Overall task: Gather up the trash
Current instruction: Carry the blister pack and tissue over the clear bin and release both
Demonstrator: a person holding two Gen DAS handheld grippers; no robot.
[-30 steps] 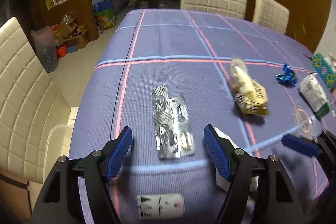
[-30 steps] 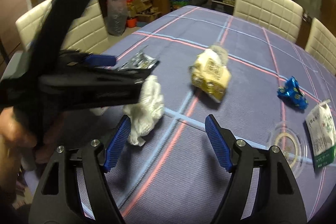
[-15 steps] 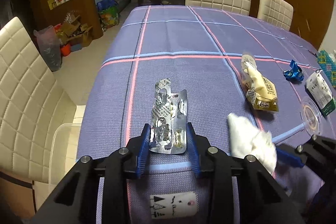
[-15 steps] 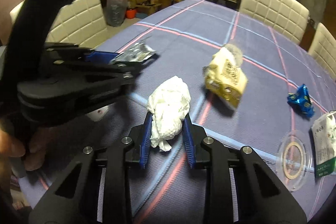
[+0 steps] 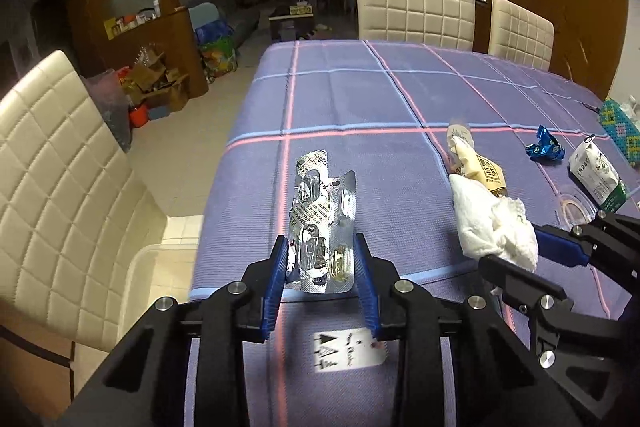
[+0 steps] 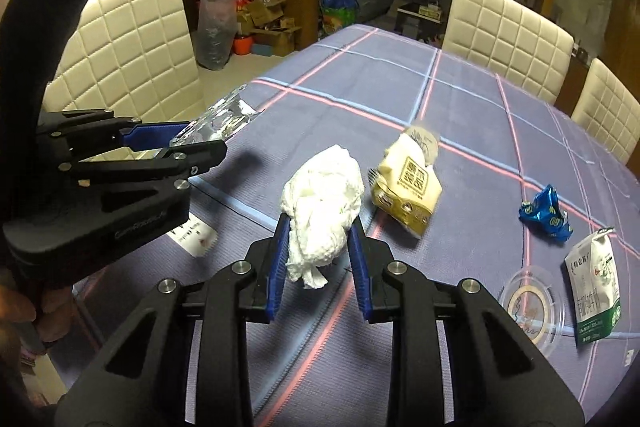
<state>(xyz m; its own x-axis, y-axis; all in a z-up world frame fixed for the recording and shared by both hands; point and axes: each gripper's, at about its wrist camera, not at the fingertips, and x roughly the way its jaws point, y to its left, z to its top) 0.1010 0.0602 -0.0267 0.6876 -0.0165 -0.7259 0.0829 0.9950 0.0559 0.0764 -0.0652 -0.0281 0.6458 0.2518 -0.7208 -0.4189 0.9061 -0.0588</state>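
My left gripper (image 5: 321, 251) is shut on a silver pill blister pack (image 5: 322, 223) and holds it lifted above the purple tablecloth (image 5: 360, 99). My right gripper (image 6: 318, 231) is shut on a crumpled white tissue (image 6: 322, 211), raised off the cloth. The tissue also shows in the left wrist view (image 5: 494, 223), and the blister pack shows in the right wrist view (image 6: 218, 123). A yellow snack wrapper (image 6: 408, 183), a blue candy wrapper (image 6: 544, 213), a white-green packet (image 6: 596, 275) and a clear plastic lid (image 6: 532, 307) lie on the table to the right.
A small white label (image 5: 348, 351) lies on the cloth near the front edge. Cream chairs (image 5: 416, 7) stand at the far side and one (image 5: 52, 167) at the left. A clear bin (image 5: 160, 267) sits on the floor beside the table. A beaded box (image 5: 620, 127) is at far right.
Both grippers closed from wide open: the left on the blister pack, the right on the tissue. Both items have since been lifted off the cloth.
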